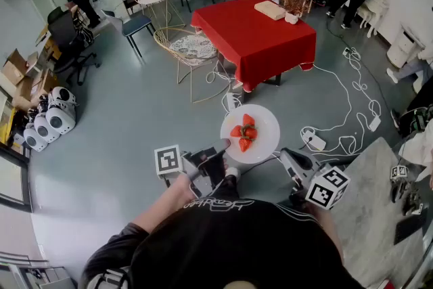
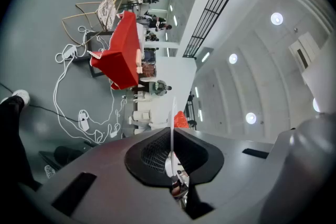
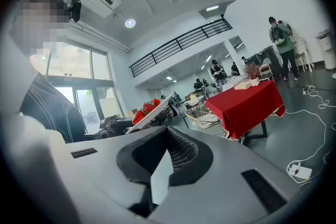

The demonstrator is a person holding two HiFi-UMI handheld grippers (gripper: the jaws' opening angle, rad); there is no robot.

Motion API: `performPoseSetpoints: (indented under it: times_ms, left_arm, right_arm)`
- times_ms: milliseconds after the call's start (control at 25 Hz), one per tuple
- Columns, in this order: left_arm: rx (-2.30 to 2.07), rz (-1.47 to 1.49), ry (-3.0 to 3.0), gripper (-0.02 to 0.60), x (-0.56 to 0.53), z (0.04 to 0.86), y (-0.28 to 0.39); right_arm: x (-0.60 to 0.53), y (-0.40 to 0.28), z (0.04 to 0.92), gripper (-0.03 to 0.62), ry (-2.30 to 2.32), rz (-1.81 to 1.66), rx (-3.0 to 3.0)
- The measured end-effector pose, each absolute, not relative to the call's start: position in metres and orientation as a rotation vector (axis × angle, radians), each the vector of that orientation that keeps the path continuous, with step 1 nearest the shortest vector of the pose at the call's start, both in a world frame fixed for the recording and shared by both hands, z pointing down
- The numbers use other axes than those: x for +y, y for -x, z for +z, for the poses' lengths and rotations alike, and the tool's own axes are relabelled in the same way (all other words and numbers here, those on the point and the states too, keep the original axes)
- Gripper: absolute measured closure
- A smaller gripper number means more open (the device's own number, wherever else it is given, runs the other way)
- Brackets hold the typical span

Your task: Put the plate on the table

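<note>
left gripper [image 1: 218, 158] is clamped on the near rim of the plate [image 1: 265, 140]. in the left gripper view the rim shows as a thin white edge running straight between the jaws. plate is in the air over the grey floor and looks roughly level from the head view, with a few strawberries [image 1: 244, 132] piled near its middle. right gripper [image 1: 289, 160] hangs just right of the plate, not touching it, jaws pressed together on nothing. red table [image 1: 250, 34] is well ahead, with a box [image 1: 270, 9] near its far edge and the near half bare. wire chair [image 1: 192, 49] stands beside its left corner. cables [image 1: 352, 105] loop on the floor right of the path.

step in hand, by my read: carrying, not yet setting down. one-sided rim grip, so the far side likely wants to droop. hold the wrist flat and walk smooth or the berries may roll. step clear of the cables, come at the near edge, lower onto bare cloth short of the box. open only once the base sits flat.
</note>
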State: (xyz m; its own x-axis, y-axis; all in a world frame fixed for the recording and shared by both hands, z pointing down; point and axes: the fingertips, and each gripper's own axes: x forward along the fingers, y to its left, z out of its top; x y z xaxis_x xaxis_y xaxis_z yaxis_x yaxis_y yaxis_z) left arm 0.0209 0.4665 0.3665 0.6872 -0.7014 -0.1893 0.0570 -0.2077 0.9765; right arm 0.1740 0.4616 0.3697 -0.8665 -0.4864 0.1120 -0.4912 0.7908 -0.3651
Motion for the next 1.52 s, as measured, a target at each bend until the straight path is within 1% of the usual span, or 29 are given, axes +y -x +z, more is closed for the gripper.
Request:
performPoseSetpoints:
  times_ms: [600, 880, 1200, 1520]
  left_arm:
    - [-0.566, -0.752, -1.630, 0.563, 0.467, 0.372, -0.020]
    - [-0.557, -0.742, -1.618, 0.563, 0.454, 0.388, -0.018]
    - [-0.531, -0.736, -1.583, 0.563, 0.381, 0.398, -0.006]
    - [-0.532, -0.760, -1.544, 0.563, 0.265, 0.405, 0.034]
  right_arm:
    - [0.450, -0.171, 0.373, 0.587, -0.796, 0.596, -2.978]
    - [0.443, -0.165, 0.393, 0.586, -0.765, 0.681, -2.974]
    - [0.375, -0.154, 0.402, 0.586, -0.791, 0.694, -2.940]
    - [0.264, -0.126, 0.414, 0.586, -0.845, 0.779, -2.884]
